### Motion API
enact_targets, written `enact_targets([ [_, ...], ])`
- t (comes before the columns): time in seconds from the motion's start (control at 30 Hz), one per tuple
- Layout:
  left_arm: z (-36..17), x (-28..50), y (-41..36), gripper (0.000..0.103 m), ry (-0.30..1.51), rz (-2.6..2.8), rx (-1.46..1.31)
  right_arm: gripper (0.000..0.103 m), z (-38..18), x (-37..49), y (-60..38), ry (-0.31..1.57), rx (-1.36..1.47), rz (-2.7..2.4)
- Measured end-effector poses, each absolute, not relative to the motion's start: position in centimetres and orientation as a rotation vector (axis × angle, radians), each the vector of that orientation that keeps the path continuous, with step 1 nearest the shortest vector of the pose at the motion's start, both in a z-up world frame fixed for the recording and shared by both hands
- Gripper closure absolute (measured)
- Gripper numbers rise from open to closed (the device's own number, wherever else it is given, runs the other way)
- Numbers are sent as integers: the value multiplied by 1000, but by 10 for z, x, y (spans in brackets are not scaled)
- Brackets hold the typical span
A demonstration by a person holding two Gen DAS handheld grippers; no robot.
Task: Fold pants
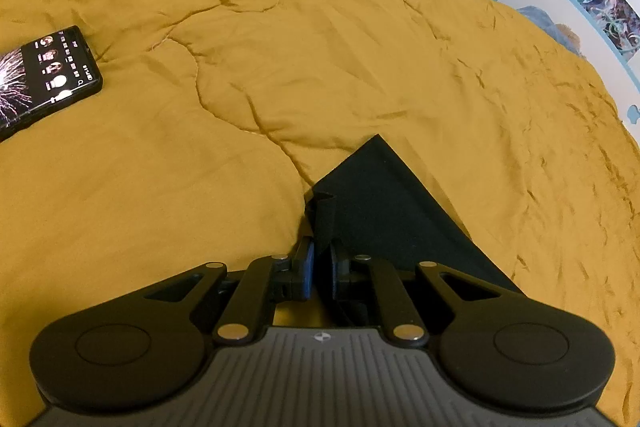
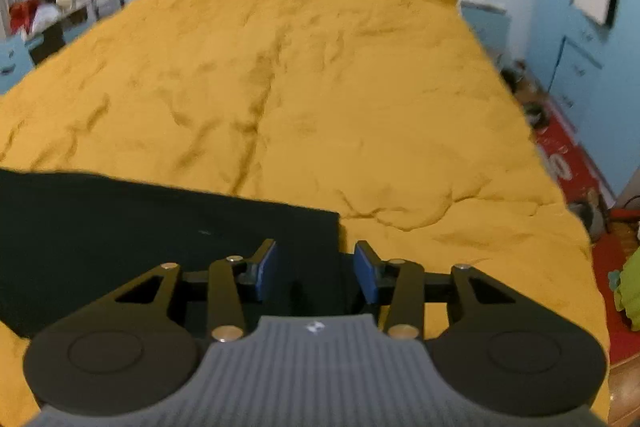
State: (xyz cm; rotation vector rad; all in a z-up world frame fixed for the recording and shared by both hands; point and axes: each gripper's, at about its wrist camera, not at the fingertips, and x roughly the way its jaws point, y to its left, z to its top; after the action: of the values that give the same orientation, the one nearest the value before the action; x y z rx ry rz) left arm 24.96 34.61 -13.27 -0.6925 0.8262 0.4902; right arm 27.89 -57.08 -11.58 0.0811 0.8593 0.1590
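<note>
Black pants (image 1: 384, 211) lie on a mustard yellow bedspread (image 1: 280, 47). In the left wrist view my left gripper (image 1: 320, 263) is shut on a corner edge of the pants, with the cloth pinched between its blue pads. In the right wrist view the pants (image 2: 140, 227) spread flat to the left, and their right corner lies between the fingers of my right gripper (image 2: 315, 267). That gripper is open, with its blue pads (image 2: 267, 269) wide apart over the cloth.
A black phone (image 1: 44, 79) with a lit screen lies on the bedspread at the left. The bed's right edge (image 2: 576, 211) drops to a red floor with clutter. Shelves and blue furniture stand along the far walls.
</note>
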Motion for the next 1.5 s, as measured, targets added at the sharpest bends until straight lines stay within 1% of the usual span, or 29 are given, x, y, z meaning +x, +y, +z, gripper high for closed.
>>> enact_targets([
  [0.07,-133,250,345,92,829,493,-681,57,-129,294,-576,872,132,200],
  [0.13,-134,252,344,92,833,495,-666,49,-135,305,-579,854,180,232],
  [0.17,-135,253,343,92,836,496,-661,42,-140,311,-582,851,203,234],
  [0.23,-135,255,342,92,839,500,-656,39,-154,323,-586,896,270,255],
  [0.27,-135,256,342,92,839,502,-655,46,-155,324,-585,915,289,278],
  [0.3,-135,256,342,92,839,503,-653,70,-153,323,-582,905,284,311],
  [0.33,-135,257,341,92,838,503,-649,78,-150,323,-580,874,270,330],
  [0.4,-134,259,340,92,838,504,-635,81,-137,313,-580,785,273,349],
  [0.43,-134,259,340,94,837,504,-628,81,-130,307,-583,740,286,340],
  [0.47,-133,259,339,97,834,502,-620,85,-125,301,-588,707,311,334],
  [0.5,-133,260,338,99,834,500,-612,96,-120,296,-595,679,332,326],
  [0.53,-132,261,336,101,836,499,-603,100,-114,291,-601,663,356,322],
  [0.73,-129,259,336,101,829,490,-609,102,-94,284,-611,658,330,272],
  [0.83,-129,258,334,101,834,475,-607,103,-106,298,-610,723,306,203],
  [0.93,-129,260,332,101,836,473,-586,101,-130,312,-605,822,280,141],
  [0.97,-129,261,331,101,836,473,-583,95,-136,315,-600,851,273,117],
  [1.0,-129,263,331,101,838,471,-579,84,-139,315,-598,864,263,83],
  [1.07,-129,266,331,101,842,468,-576,74,-137,310,-597,837,240,8],
  [1.2,-129,268,334,99,842,462,-587,73,-106,278,-592,758,139,-95],
  [1.3,-132,266,336,97,837,462,-604,73,-77,235,-576,683,124,-5],
  [1.37,-134,265,336,97,830,461,-614,74,-67,210,-560,661,89,88],
  [1.43,-134,265,335,97,826,464,-612,73,-67,193,-543,681,53,159],
  [1.5,-133,265,334,97,825,468,-608,73,-79,185,-530,750,2,192],
])
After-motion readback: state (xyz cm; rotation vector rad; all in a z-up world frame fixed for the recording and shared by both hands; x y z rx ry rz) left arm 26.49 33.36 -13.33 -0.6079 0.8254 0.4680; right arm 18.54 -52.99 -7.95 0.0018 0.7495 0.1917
